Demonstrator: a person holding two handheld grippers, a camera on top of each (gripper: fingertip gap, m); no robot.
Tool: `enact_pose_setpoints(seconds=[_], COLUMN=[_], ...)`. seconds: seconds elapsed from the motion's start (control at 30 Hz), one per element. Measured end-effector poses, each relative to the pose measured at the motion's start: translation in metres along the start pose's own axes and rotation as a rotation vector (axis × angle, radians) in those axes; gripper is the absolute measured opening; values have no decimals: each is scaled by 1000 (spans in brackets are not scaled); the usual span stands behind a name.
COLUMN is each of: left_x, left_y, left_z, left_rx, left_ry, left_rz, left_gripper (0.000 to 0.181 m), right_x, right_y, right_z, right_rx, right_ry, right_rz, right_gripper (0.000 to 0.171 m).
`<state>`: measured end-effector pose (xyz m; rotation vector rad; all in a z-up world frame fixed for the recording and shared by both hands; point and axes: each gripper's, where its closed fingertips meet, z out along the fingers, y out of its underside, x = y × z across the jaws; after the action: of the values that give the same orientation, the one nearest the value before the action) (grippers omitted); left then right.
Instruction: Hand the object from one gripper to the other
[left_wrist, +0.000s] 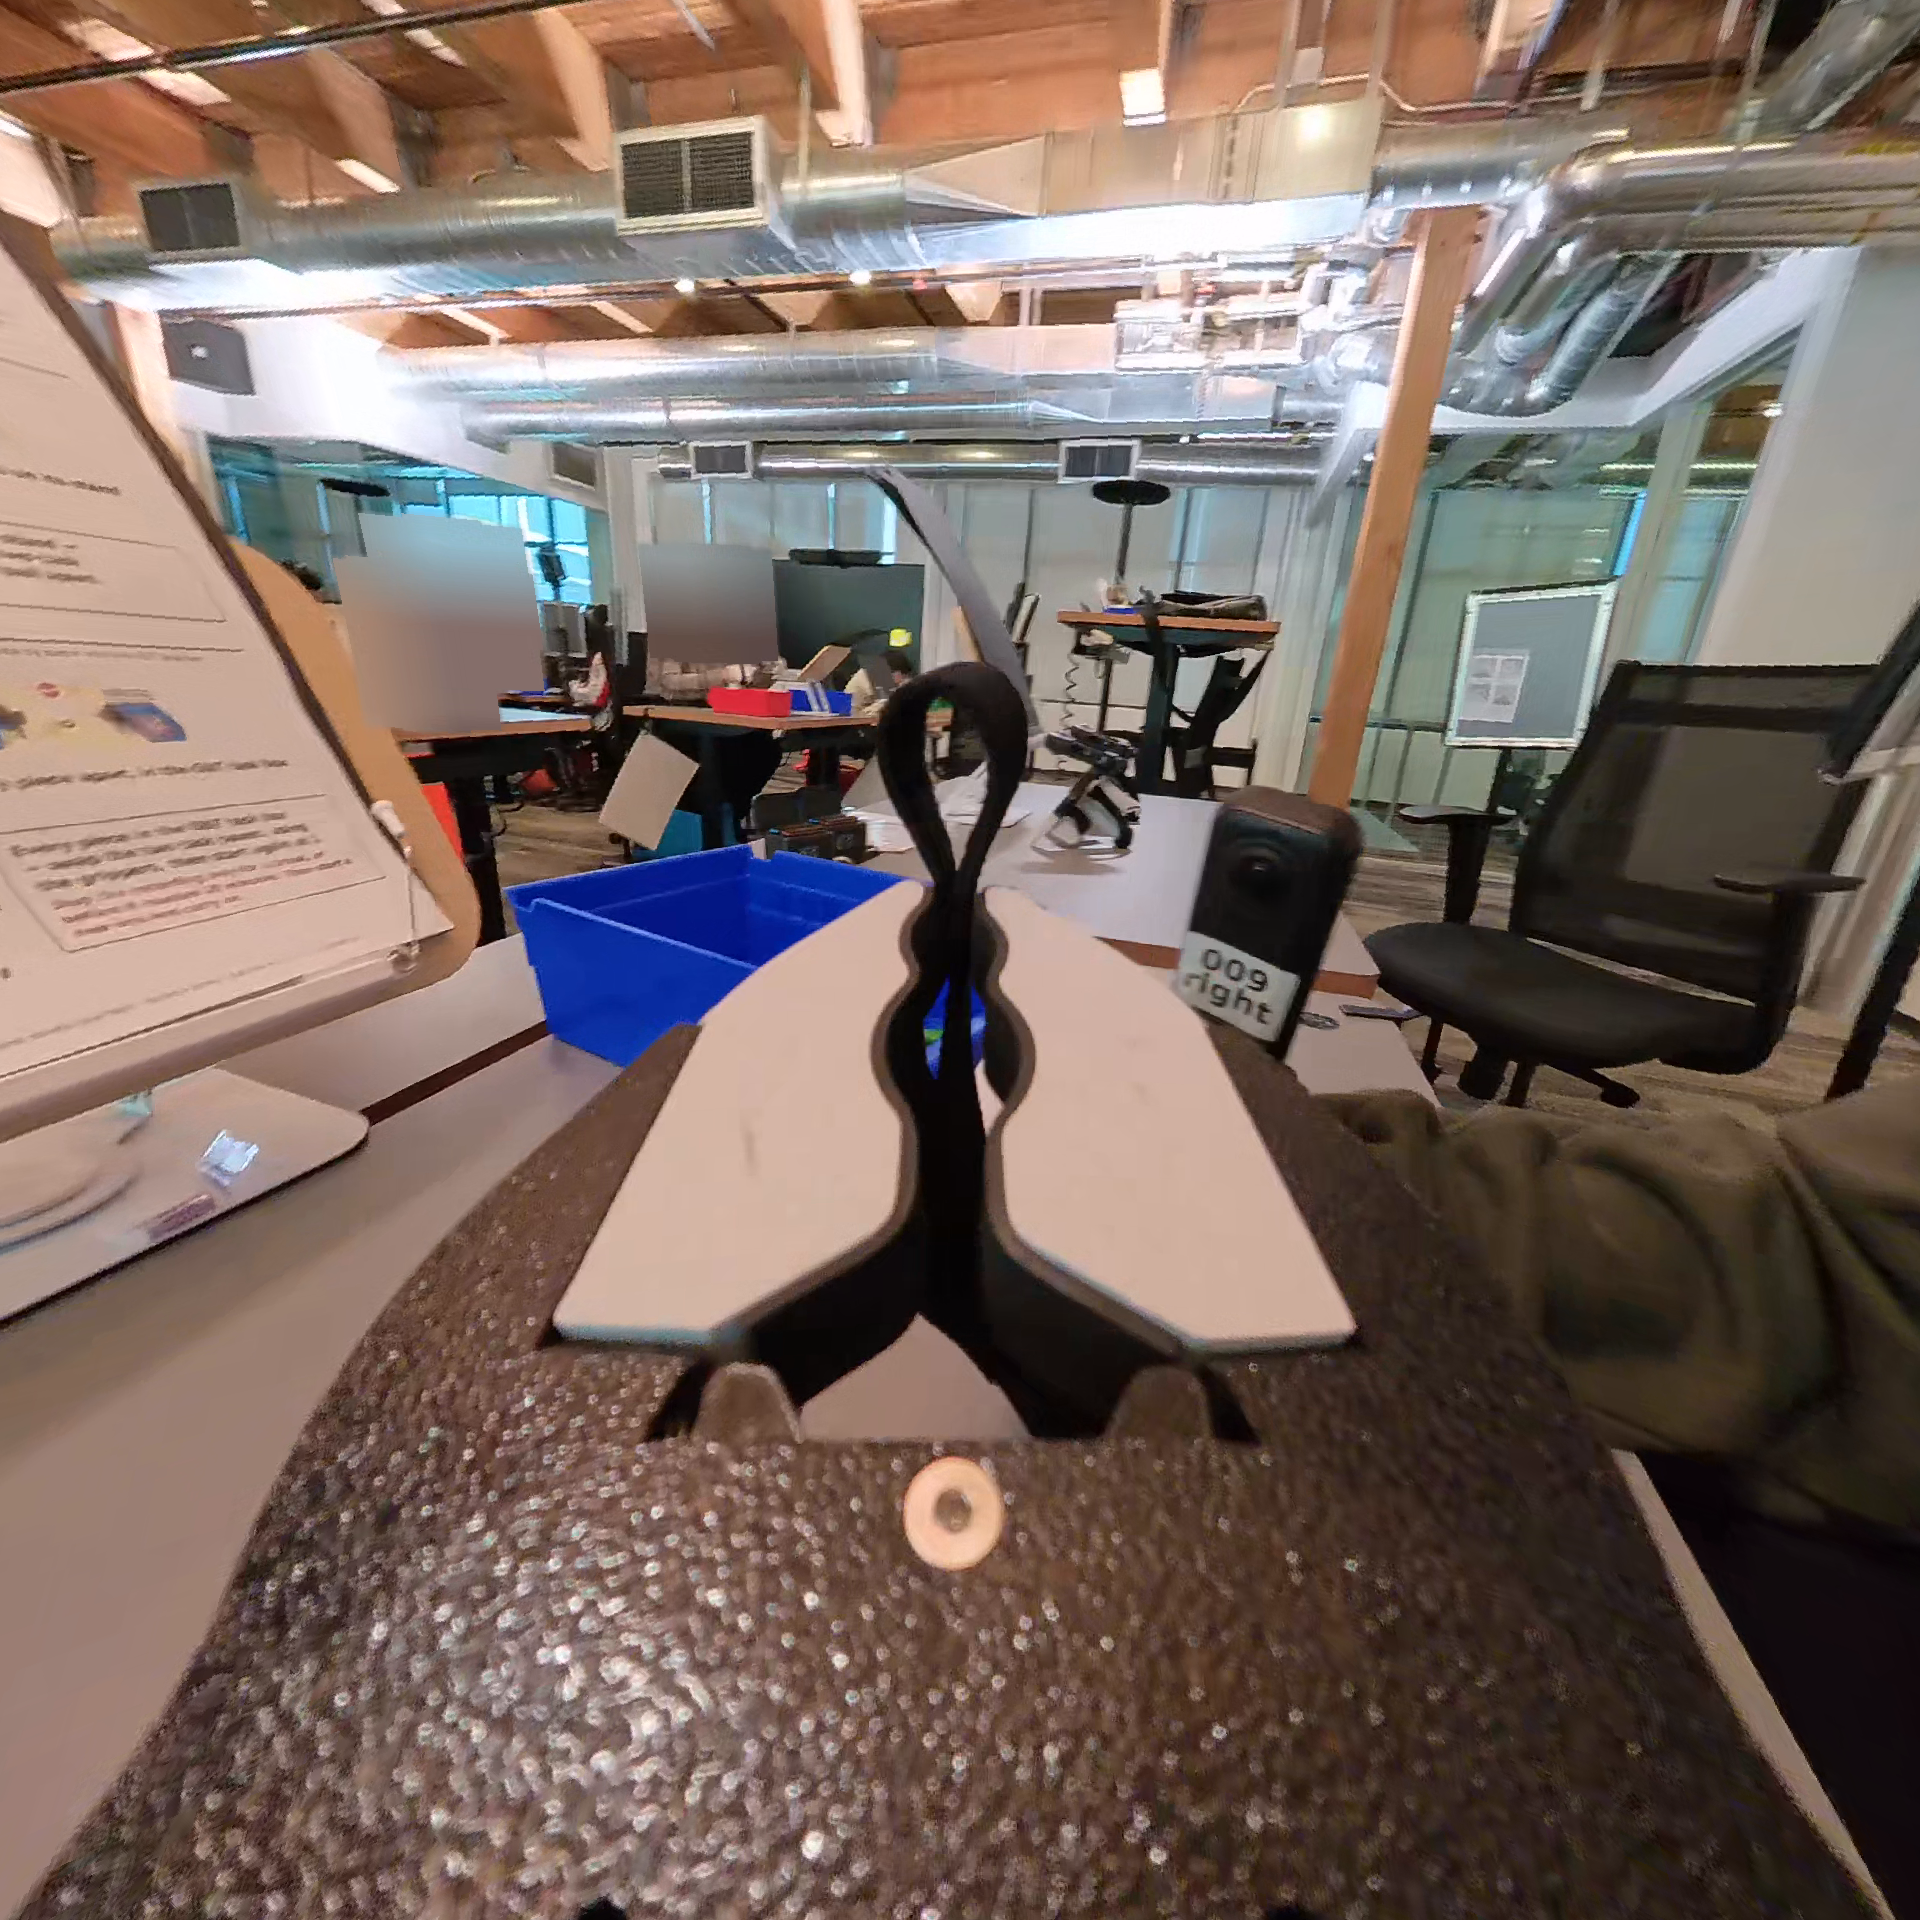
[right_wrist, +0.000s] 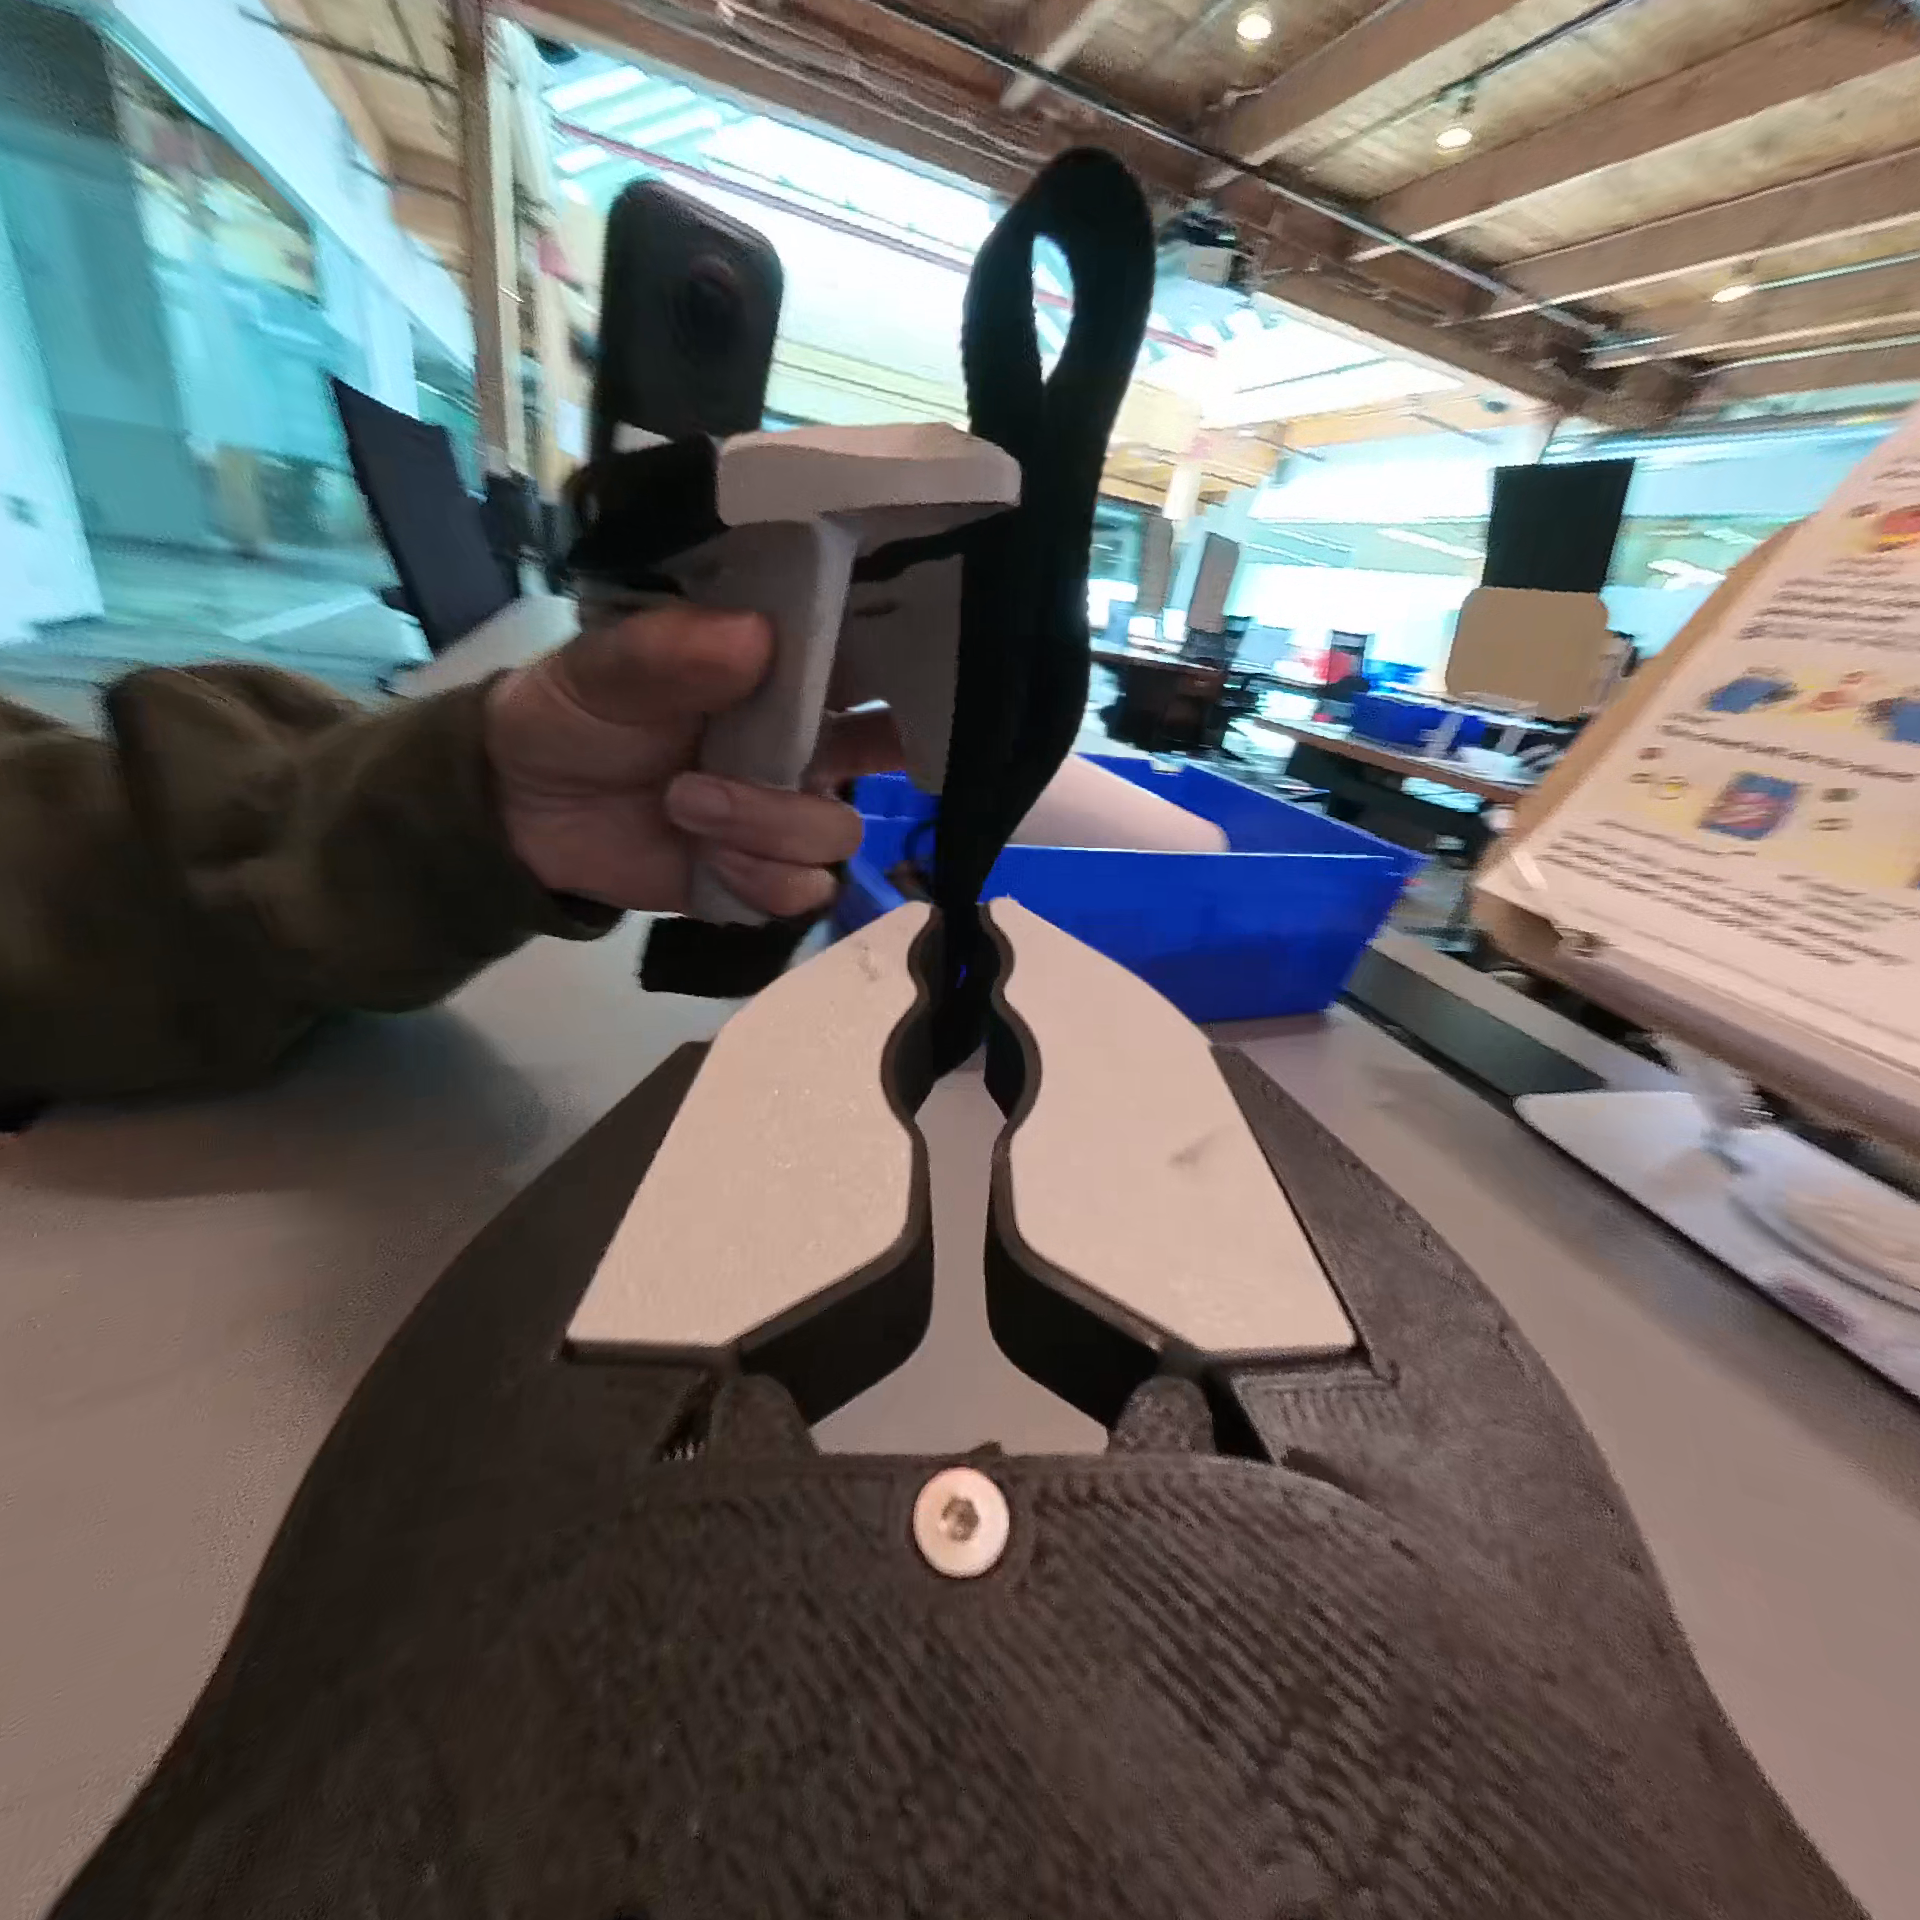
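A black fabric strap (left_wrist: 950, 854) with a loop at its top stands upright between both grippers. My left gripper (left_wrist: 951, 906) is shut on the strap, and the loop rises above its fingertips. My right gripper (right_wrist: 954, 923) is shut on the strap's lower part. In the right wrist view the strap (right_wrist: 1023, 623) runs up past the tips of the left gripper (right_wrist: 1000, 488), which a hand (right_wrist: 603, 769) holds. In the left wrist view only the right gripper's black camera (left_wrist: 1270, 883) and a green sleeve (left_wrist: 1610, 1226) show; its fingers are hidden.
A blue bin (left_wrist: 644, 956) sits on the grey table (left_wrist: 208, 1455) just behind the grippers; it also shows in the right wrist view (right_wrist: 1195, 914). A document stand (left_wrist: 156, 727) is at the left. A black office chair (left_wrist: 1662, 883) stands at the right. Across from one pair of fingers to the other is roughly 7 cm.
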<state>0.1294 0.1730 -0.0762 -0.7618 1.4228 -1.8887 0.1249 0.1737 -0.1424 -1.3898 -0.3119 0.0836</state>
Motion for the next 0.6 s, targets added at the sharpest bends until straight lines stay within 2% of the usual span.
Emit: enact_pose_setpoints(seconds=[0.07, 0.17, 0.27, 0.37, 0.5, 0.6], left_x=[-10, -31, -36, -29, -33, -31], left_y=[2, 15, 35, 48, 47, 45], left_z=[-1, -3, 3, 11, 8, 7], left_rx=[-15, -95, -197, -246, -246, -246], left_ry=[-69, -235, -327, -333, -377, -339], left_rz=[-5, -11, -62, -94, -76, -97], left_gripper=[10, 31, 45, 46, 25, 23], right_x=[13, 41, 46, 38, 31, 26], right_y=[3, 5, 2, 8, 13, 12], right_z=[-2, -12, -15, -9, -3, -1], right_rx=[-34, -107, -129, -161, -197, -184], right_ry=[104, 345, 427, 390, 367, 344], right_rz=[-73, -240, -342, -376, -448, -455], right_gripper=[4, 4, 4, 4, 4, 4])
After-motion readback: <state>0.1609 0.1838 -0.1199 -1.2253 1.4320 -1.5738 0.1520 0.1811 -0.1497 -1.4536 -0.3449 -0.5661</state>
